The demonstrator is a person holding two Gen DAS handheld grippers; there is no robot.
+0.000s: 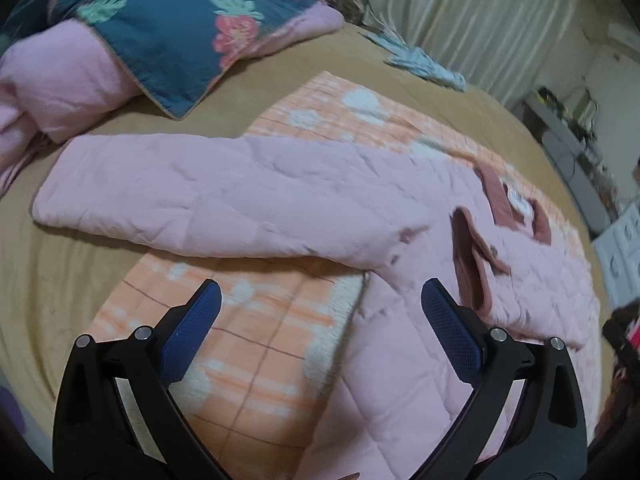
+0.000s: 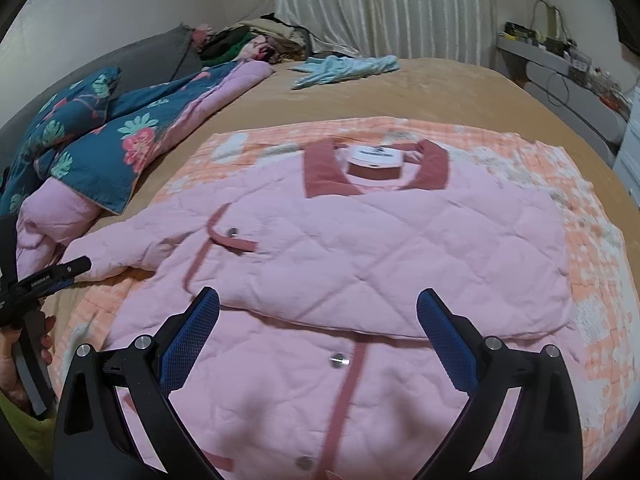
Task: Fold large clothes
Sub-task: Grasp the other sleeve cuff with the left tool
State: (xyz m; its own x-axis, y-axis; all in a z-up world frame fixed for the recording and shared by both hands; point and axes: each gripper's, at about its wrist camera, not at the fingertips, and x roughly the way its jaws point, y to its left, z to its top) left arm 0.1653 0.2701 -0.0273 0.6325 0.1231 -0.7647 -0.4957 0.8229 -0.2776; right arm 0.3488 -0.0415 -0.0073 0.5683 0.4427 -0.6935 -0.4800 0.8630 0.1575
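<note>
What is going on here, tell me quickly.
A person holding a gripper in each hand is folding a pink jacket laid on an orange blanket on the bed. One sleeve is folded across the front; the other sleeve lies stretched out sideways. The left gripper and right gripper are both open, holding nothing.

Jacket [image 2: 360,248] hem cut off — shelf clutter [image 2: 560,46] blurred.
</note>
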